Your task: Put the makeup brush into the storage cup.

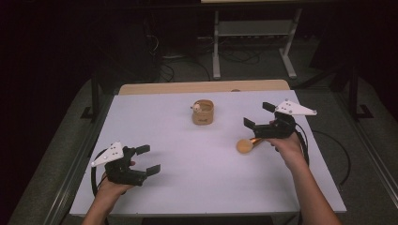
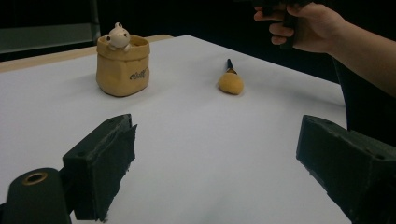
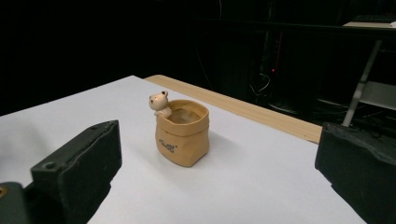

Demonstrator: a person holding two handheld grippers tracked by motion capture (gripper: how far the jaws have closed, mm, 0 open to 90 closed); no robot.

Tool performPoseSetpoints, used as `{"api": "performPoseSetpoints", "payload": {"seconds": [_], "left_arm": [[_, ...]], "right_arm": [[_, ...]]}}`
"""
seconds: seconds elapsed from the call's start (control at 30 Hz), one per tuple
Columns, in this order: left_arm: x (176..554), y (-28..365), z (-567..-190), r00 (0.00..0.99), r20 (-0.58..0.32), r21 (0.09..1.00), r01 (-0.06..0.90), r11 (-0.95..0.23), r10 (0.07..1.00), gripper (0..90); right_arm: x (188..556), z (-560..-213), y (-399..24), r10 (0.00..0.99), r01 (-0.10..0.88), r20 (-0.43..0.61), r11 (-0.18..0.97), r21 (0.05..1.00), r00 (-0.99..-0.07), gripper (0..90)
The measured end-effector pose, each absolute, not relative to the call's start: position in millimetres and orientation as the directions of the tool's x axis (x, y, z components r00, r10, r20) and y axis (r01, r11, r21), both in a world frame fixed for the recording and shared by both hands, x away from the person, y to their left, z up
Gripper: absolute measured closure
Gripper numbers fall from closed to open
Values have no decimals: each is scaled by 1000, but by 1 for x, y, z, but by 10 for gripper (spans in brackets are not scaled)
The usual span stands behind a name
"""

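A tan sack-shaped pot (image 1: 202, 112) with a small bear figure on its rim stands upright at the table's middle back, also seen as the pot (image 2: 123, 65) and the pot (image 3: 183, 133). A brush with a round yellow head (image 1: 244, 146) lies on the table right of centre; its dark handle runs toward the right hand. The brush (image 2: 230, 83) lies apart from the pot. My left gripper (image 1: 149, 159) hovers open at the front left, nothing between its jaws (image 2: 219, 163). My right gripper (image 1: 258, 115) is held open above the brush handle, facing the pot (image 3: 215, 172).
The white table top (image 1: 187, 154) has a wooden strip (image 1: 202, 87) along its back edge. Behind it stand a metal frame's legs (image 1: 217, 47) and loose cables on the floor. A black cable (image 1: 338, 154) trails off the table's right side.
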State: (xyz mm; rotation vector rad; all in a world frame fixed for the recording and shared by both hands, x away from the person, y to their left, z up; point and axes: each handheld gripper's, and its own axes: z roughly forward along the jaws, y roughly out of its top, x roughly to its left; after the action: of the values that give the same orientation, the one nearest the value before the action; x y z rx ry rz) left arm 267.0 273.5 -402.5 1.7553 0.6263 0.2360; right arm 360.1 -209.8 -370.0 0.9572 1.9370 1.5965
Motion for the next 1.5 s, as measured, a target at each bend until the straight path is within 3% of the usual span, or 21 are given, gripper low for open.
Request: {"api": "performPoseSetpoints", "payload": {"seconds": [1.17, 1.5], "left_arm": [[269, 274, -402, 838, -173, 947, 285, -146, 517, 112], [269, 275, -402, 836, -177, 947, 288, -142, 520, 112]], "right_arm": [[396, -366, -213, 804, 211, 44, 102, 972, -593, 0], [396, -365, -224, 805, 256, 50, 128, 958, -591, 0]]}}
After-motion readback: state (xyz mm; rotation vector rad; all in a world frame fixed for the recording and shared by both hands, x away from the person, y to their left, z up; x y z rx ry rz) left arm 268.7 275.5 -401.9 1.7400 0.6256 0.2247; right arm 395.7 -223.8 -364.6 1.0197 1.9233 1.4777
